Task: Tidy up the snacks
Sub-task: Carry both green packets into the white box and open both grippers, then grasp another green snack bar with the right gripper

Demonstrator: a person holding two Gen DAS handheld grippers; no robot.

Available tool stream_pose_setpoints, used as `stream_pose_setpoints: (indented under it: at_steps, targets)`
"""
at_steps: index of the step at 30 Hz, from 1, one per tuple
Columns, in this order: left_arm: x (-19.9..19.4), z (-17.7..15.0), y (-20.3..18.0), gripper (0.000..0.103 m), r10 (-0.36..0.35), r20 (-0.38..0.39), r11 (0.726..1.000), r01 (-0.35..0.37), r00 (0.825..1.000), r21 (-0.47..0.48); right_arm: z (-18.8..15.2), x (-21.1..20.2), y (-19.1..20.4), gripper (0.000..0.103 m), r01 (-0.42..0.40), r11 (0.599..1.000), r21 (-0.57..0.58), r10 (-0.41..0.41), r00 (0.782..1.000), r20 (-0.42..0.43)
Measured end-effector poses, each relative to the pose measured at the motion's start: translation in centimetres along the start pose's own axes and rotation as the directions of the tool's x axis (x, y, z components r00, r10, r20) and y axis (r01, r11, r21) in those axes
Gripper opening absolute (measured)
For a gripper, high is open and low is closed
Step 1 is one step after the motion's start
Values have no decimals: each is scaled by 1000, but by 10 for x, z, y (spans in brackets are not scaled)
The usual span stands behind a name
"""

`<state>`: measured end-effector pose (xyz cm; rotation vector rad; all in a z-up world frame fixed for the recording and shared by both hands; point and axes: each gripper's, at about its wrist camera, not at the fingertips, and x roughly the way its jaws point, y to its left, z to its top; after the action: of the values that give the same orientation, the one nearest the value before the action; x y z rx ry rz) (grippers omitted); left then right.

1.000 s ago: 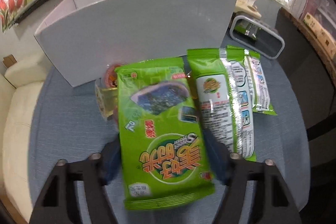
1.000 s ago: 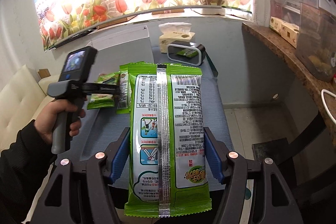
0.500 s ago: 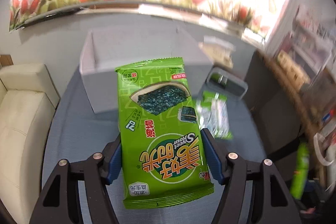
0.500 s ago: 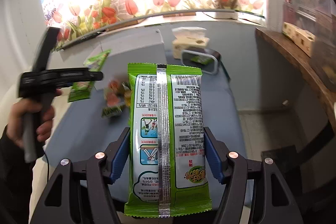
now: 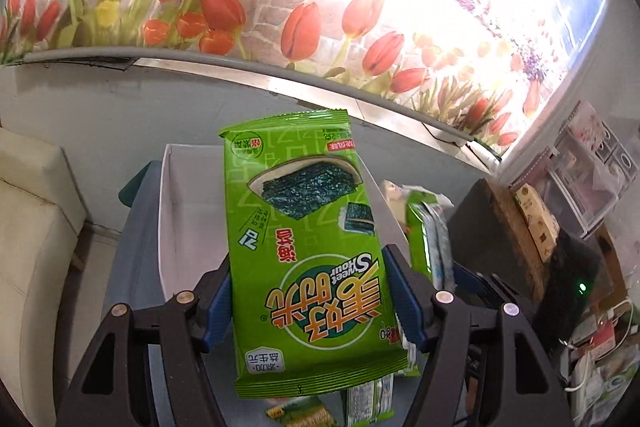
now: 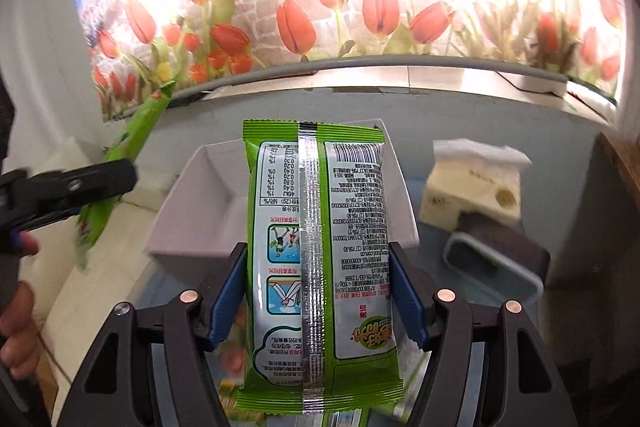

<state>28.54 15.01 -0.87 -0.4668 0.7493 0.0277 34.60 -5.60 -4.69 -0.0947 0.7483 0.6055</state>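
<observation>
Left wrist view: left claw (image 5: 308, 291) pinched a green seaweed packet (image 5: 304, 255) by its long edges, printed face toward the camera, held in the air in front of the open white box (image 5: 188, 195) standing toward the far edge of the tabletop (image 5: 136, 227). Right wrist view: right claw (image 6: 318, 301) likewise clamped a second seaweed packet (image 6: 318, 247), back side with the silver seam showing, also raised in line with the box. Box interior, where visible past the packets, looked empty; much of it was hidden. More green packets (image 5: 360, 403) lay on the tabletop below the left claw, blurred, count unclear. A tissue box (image 6: 472, 187) and a grey-rimmed tray (image 6: 492, 267) sat toward the right edge. Judgement: task at an early stage; two packets lifted but neither in the box, loose ones left to collect. Next step likely lowering each packet over the box rim and releasing it.
</observation>
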Motion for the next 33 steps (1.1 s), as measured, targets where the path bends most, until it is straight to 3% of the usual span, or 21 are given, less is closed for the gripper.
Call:
stream_pose_setpoints:
  at_steps: [7, 9, 10, 11, 12, 13, 15, 20, 25, 27, 29, 31, 33]
  targets:
    - [45, 32, 38, 73, -17, -61, 999, 15, 998, -48, 52, 66, -3, 72, -8, 1000, 15, 9, 998, -60]
    - [49, 31, 45, 74, -33, -61, 998, 29, 998, -63, 58, 71, -3, 88, -3, 1000, 16, 4, 999, -50]
    - [49, 32, 50, 77, -33, -47, 996, 29, 998, -79, 62, 75, -4, 100, 21, 1000, 10, -20, 998, -56]
    - [48, 33, 54, 81, -37, -32, 996, 34, 999, -83, 64, 75, -4, 103, 37, 999, 4, -37, 998, -50]
    - [48, 33, 56, 96, -47, -27, 996, 45, 999, -82, 65, 75, -4, 103, 38, 999, -8, -39, 998, -40]
    - [48, 33, 57, 103, -58, -23, 995, 55, 998, -85, 65, 74, -4, 103, 43, 999, -18, -43, 998, -37]
    - [48, 32, 60, 103, -89, -29, 992, 86, 996, -91, 65, 73, -4, 103, 47, 998, -29, -48, 998, -35]
    - [43, 26, 58, 103, -63, -3, 995, 63, 998, -76, 55, 62, -5, 103, 42, 999, -29, -42, 999, -17]
    - [26, 14, 47, 103, -30, 46, 999, 31, 998, -18, 36, 26, -7, 103, 29, 1000, -4, -29, 997, 72]
    - [17, 3, 43, 103, -45, 56, 999, 45, 997, -4, 20, 10, -8, 103, 26, 1000, 10, -27, 995, 97]
    - [2, -14, 36, 103, -3, 106, 1000, 1, 994, 19, 5, -1, -9, 103, 24, 1000, 21, -25, 998, 57]
    - [-16, -33, 28, 103, 29, 183, 997, -42, 983, 69, -18, -15, -8, 103, 69, 997, 18, -69, 997, 41]
    - [-30, -55, 19, 103, 31, 198, 993, -53, 980, 107, -40, -28, -6, 103, 104, 995, 7, -104, 993, 52]
